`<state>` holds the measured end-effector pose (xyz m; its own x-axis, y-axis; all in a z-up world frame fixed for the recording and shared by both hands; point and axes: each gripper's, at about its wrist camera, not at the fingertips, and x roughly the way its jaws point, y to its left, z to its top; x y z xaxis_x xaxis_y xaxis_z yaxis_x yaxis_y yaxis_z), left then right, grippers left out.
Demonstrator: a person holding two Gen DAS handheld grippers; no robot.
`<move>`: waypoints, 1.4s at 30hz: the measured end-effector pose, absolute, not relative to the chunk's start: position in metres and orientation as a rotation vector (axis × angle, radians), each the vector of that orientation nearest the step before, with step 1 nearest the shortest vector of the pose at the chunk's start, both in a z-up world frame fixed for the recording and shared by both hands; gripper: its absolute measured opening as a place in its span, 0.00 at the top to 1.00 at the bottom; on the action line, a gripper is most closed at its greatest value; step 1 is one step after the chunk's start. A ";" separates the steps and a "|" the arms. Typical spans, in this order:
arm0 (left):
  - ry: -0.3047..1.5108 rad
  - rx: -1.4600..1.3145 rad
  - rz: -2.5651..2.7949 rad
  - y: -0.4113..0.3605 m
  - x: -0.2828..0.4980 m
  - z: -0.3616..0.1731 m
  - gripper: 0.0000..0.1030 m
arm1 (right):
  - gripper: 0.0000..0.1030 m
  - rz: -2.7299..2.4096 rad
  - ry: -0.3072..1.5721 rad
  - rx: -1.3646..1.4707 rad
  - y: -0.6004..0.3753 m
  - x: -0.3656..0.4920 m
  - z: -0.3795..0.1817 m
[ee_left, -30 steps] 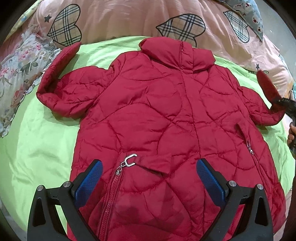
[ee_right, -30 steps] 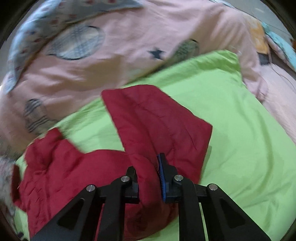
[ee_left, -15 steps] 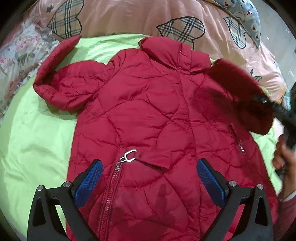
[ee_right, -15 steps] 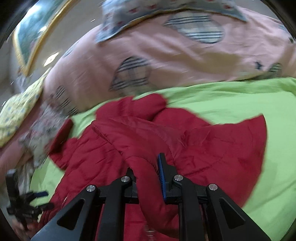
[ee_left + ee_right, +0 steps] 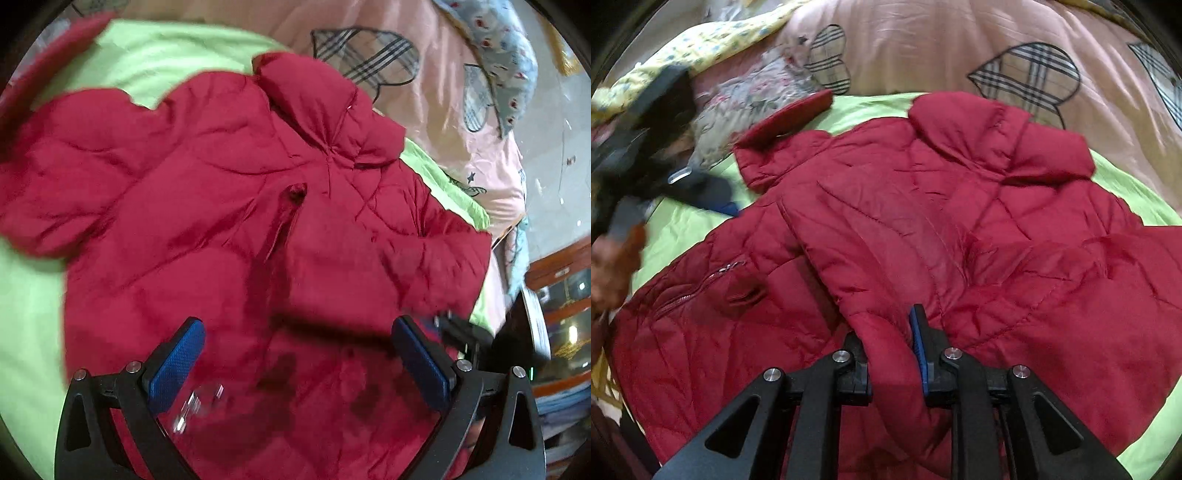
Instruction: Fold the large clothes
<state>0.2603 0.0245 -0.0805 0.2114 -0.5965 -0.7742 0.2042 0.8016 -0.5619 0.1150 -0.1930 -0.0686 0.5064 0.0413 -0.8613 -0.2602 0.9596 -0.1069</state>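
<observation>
A red jacket [image 5: 923, 206] lies spread on the green sheet [image 5: 687, 225] of the bed, its collar [image 5: 997, 136] toward the pink quilt [image 5: 960, 44] at the head. The step in hand looks like the first sleeve fold. The right gripper [image 5: 892, 354] has the cuff end of one sleeve [image 5: 871, 266] between its fingers, and that sleeve now lies slantwise across the jacket's body, from the shoulder down toward the hem. Its jaws are opening, with the cuff between them and the blue pad [image 5: 918, 339] touching the fabric, so I'd say the sleeve is being let go where it lies.

The left gripper [image 5: 295, 354] hovers over the lower middle of the jacket with its fingers wide apart and nothing in them. The other sleeve [image 5: 783, 118] reaches out toward the sheet's far left corner, its cuff up against a floral cloth [image 5: 753, 96].

Next, I'd guess, the right gripper needs to come clear without dragging the cuff back off. Then the left one must travel out to that spread sleeve, take it near the cuff and bring it across likewise. The padding is puffy, so the laid sleeve may spring or slide.
</observation>
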 end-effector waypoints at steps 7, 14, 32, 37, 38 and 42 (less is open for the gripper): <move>1.298 -0.372 -0.614 0.001 0.303 -0.112 0.60 | 0.81 0.171 1.027 -0.206 -0.200 0.108 -0.065; 1.163 -0.339 -0.590 0.016 0.295 -0.090 0.84 | 0.47 0.168 1.013 -0.133 -0.199 0.090 -0.048; 0.901 -0.040 -0.320 0.015 0.246 -0.067 0.81 | 0.44 -0.266 0.980 -0.011 -0.279 0.122 -0.039; 0.832 -0.080 -0.285 0.034 0.231 -0.045 0.67 | 0.43 -0.306 1.012 -0.016 -0.281 0.128 -0.063; 0.810 -0.086 -0.292 0.035 0.227 -0.037 0.66 | 0.43 -0.311 1.012 -0.015 -0.281 0.128 -0.064; 0.799 -0.071 -0.393 0.012 0.219 -0.022 0.59 | 0.41 -0.330 1.023 -0.037 -0.276 0.134 -0.070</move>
